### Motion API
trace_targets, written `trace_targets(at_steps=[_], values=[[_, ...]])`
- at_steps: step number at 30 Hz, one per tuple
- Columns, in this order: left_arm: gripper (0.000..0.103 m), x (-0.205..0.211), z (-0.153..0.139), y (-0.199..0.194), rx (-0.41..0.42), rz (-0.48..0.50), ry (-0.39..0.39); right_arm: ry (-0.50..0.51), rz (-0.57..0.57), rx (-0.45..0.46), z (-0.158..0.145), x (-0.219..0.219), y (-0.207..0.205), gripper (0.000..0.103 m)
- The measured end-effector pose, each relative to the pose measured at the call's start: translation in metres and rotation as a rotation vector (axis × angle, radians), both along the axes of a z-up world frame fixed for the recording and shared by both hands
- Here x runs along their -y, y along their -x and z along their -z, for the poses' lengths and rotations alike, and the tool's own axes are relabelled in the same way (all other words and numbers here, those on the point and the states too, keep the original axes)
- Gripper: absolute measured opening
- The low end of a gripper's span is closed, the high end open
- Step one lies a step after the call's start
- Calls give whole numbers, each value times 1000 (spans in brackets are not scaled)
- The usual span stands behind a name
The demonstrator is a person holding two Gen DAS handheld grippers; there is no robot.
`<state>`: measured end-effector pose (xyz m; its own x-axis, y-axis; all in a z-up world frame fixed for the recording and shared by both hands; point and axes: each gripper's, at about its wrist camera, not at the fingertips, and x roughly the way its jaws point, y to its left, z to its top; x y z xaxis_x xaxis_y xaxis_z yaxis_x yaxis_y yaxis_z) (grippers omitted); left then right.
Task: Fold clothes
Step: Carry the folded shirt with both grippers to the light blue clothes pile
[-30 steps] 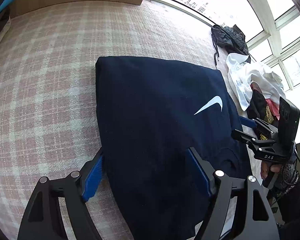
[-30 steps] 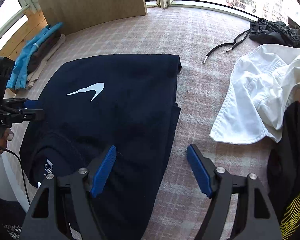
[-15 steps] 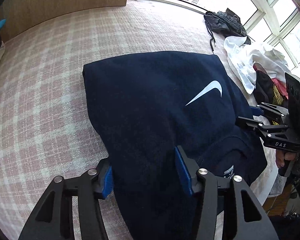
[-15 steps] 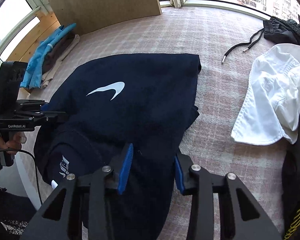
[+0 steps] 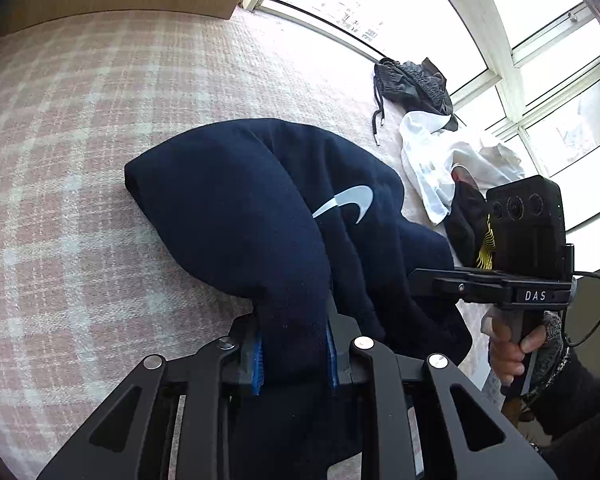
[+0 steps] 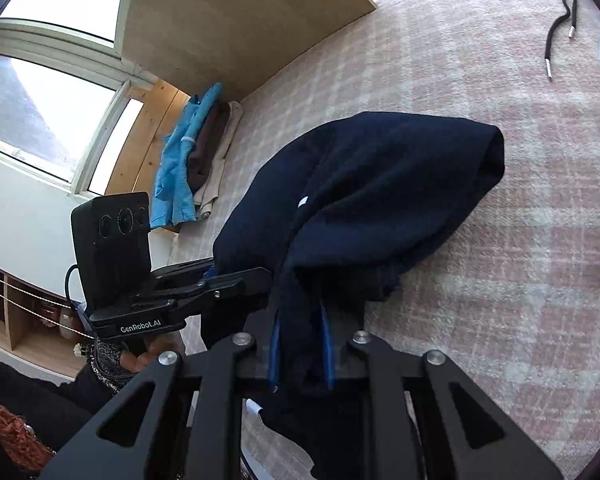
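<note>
A navy sweatshirt (image 5: 240, 200) with a white swoosh lies on the pink plaid bedcover (image 5: 68, 160), its near edge lifted off the surface. My left gripper (image 5: 294, 354) has its blue pads pressed on a thick bunch of that navy cloth, jaws still closing. In the right wrist view the same navy sweatshirt (image 6: 380, 184) is bunched, and my right gripper (image 6: 302, 354) is shut on its near edge, jaws likewise still closing. Each view shows the other gripper: the right gripper's side (image 5: 440, 280), the left gripper's side (image 6: 220, 284), each held by a hand.
A white shirt (image 5: 432, 164), a dark grey garment with drawstrings (image 5: 412, 80) and a black garment with yellow print (image 5: 472, 232) lie by the window. Folded blue, brown and beige clothes (image 6: 192, 152) are stacked beside a wooden headboard (image 6: 236, 20).
Both grippers closed from wide open onto the sweatshirt's near edge and lifted it slightly, so the flat garment now bunches upward. The right gripper tilted and rolled.
</note>
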<state>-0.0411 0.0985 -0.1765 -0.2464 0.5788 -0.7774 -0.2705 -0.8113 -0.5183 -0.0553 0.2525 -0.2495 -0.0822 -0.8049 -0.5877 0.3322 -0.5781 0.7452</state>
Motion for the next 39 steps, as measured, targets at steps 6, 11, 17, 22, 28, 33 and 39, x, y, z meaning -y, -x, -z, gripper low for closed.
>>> trace_targets(at_steps=[6,11,17,22,28,33,39], values=[[21,-13,-46,-17,-116,19,43,17,-56,-105,-51,26,-4,15],[21,23,-88,-26,-197,-62,25,35,-117,-214,-102,58,-8,15],[21,83,-138,-27,-319,-96,123,53,-186,-342,-152,142,-9,15],[21,159,-171,-25,-398,-114,223,85,-209,-394,-178,240,-2,15],[21,271,-192,2,-433,-133,330,128,-189,-397,-195,356,27,15],[21,345,-193,42,-431,-137,374,119,-169,-369,-188,430,61,15],[21,394,-162,91,-405,-161,425,29,-146,-306,-151,468,102,15]])
